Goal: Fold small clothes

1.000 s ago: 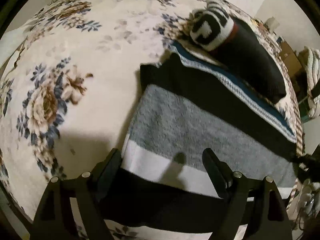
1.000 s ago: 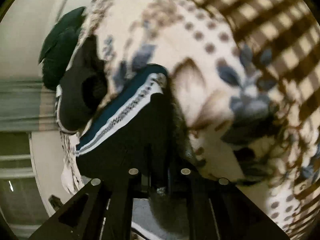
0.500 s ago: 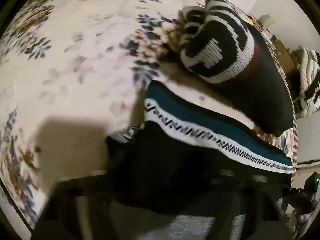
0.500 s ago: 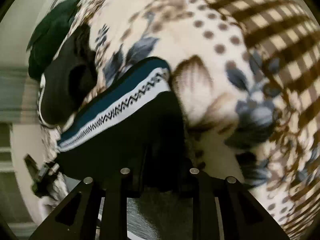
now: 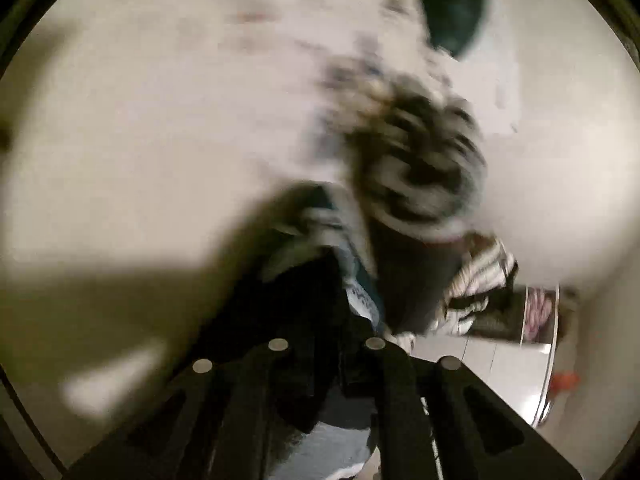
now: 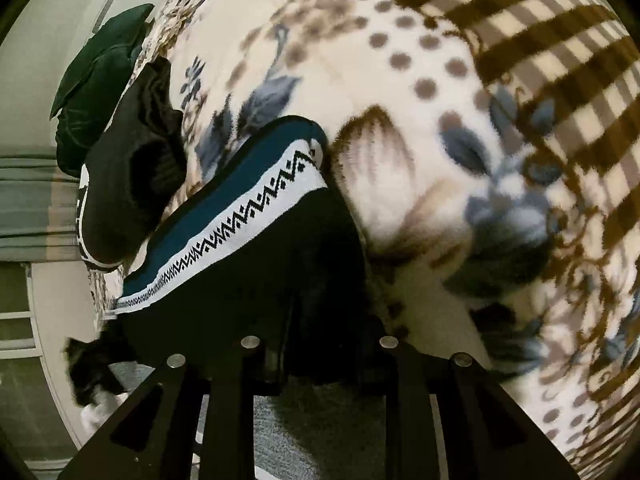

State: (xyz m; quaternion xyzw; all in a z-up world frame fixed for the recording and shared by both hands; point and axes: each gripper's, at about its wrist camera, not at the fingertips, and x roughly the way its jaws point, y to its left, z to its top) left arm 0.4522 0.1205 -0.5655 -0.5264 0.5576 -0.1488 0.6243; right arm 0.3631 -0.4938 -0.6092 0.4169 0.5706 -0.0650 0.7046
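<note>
A dark knit garment (image 6: 248,288) with a teal and white zigzag band (image 6: 240,208) lies on the floral blanket (image 6: 400,128); its grey part shows under the fingers. My right gripper (image 6: 320,348) has a fold of its black cloth pinched between the fingers. The left wrist view is badly blurred. There my left gripper (image 5: 336,364) is closing, its fingers nearly together, with the same garment's (image 5: 304,304) dark edge caught between them.
A rolled black-and-white knit piece (image 5: 420,168) lies just beyond the garment, seen from its black side (image 6: 128,184) in the right wrist view. A dark green cushion (image 6: 96,80) sits further back. Striped clothes (image 5: 480,276) and the floor (image 5: 480,360) show past the bed's edge.
My left gripper swung down and across to the garment's far edge, rolled, and went from wide open to nearly shut on the cloth. The right gripper stayed put, its fingers slightly wider.
</note>
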